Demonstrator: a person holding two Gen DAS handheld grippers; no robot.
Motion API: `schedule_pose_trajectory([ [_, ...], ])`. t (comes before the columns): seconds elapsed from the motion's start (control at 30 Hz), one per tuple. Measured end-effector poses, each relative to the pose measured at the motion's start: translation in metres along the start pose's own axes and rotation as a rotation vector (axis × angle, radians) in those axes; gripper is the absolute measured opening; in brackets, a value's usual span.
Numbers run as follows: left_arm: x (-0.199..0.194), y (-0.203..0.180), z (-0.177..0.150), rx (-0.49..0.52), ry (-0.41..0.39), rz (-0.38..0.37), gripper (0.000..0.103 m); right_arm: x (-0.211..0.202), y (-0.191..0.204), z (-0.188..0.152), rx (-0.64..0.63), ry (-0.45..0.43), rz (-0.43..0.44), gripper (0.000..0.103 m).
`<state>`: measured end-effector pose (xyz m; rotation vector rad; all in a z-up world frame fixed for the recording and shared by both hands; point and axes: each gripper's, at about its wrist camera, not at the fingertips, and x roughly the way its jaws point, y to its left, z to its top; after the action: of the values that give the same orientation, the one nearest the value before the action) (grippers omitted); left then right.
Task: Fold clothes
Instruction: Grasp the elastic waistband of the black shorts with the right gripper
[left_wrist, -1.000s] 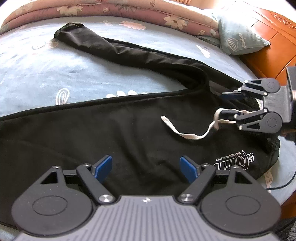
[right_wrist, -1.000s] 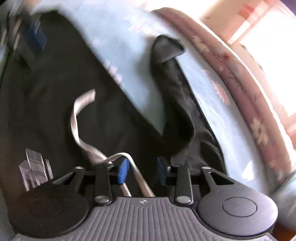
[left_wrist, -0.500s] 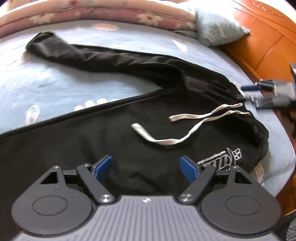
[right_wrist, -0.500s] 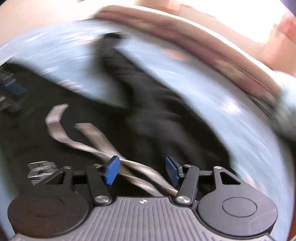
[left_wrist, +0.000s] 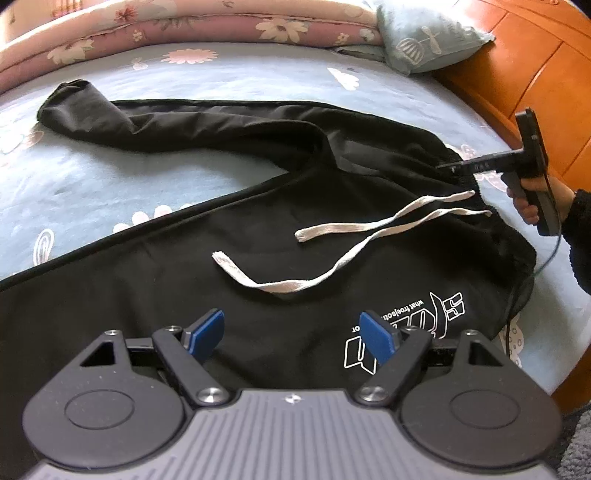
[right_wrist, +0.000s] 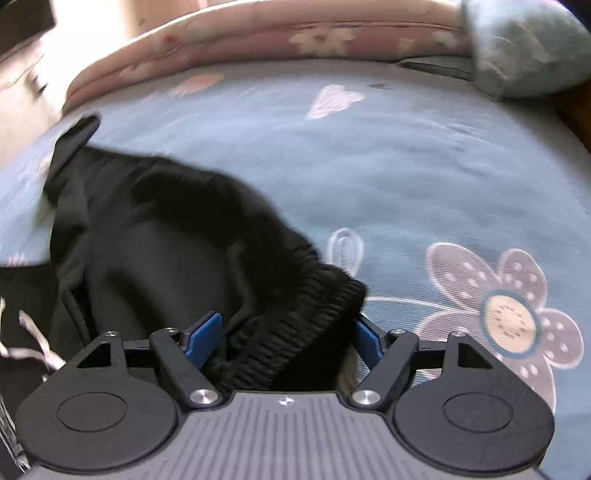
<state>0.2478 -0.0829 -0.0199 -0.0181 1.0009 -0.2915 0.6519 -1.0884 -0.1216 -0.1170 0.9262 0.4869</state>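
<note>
Two grippers stand open over black cotton trousers (left_wrist: 258, 295): left gripper (left_wrist: 293, 334) empty above the front, right gripper (right_wrist: 288, 338), just widened, around the ribbed waistband (right_wrist: 314, 306).

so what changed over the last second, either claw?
Right claw let go of the white drawstring, swung to the waistband corner, its jaws just opening, now straddling the ribbed band. Left claw open above the black trousers, gripping nothing, as before.
</note>
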Motion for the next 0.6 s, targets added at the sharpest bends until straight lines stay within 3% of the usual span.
schedule_pose_trajectory([
  [0.07, -0.001, -0.005, 0.002, -0.009, 0.001, 0.023, 0.081, 0.003, 0.014, -0.001, -0.088, -0.008, -0.035, 0.054],
  [0.13, -0.004, -0.01, 0.006, -0.02, -0.002, 0.044, 0.081, -0.001, 0.026, 0.0, -0.149, -0.029, -0.069, 0.037],
  [0.2, -0.008, -0.015, 0.011, -0.024, -0.011, 0.056, 0.081, -0.011, 0.034, 0.004, -0.187, -0.075, -0.15, 0.035],
  [0.3, -0.012, -0.021, 0.018, -0.03, -0.031, 0.078, 0.081, -0.022, 0.032, 0.015, -0.138, -0.13, -0.215, 0.035],
  [0.4, -0.014, -0.026, 0.024, -0.039, -0.047, 0.091, 0.081, -0.009, 0.026, 0.019, -0.099, -0.074, -0.255, 0.036],
  [0.47, -0.013, -0.03, 0.027, -0.036, -0.047, 0.096, 0.081, 0.007, 0.024, 0.015, -0.089, -0.023, -0.276, 0.043],
  [0.6, -0.013, -0.036, 0.033, -0.003, -0.039, 0.121, 0.081, 0.009, 0.02, 0.011, -0.046, -0.029, -0.28, 0.054],
])
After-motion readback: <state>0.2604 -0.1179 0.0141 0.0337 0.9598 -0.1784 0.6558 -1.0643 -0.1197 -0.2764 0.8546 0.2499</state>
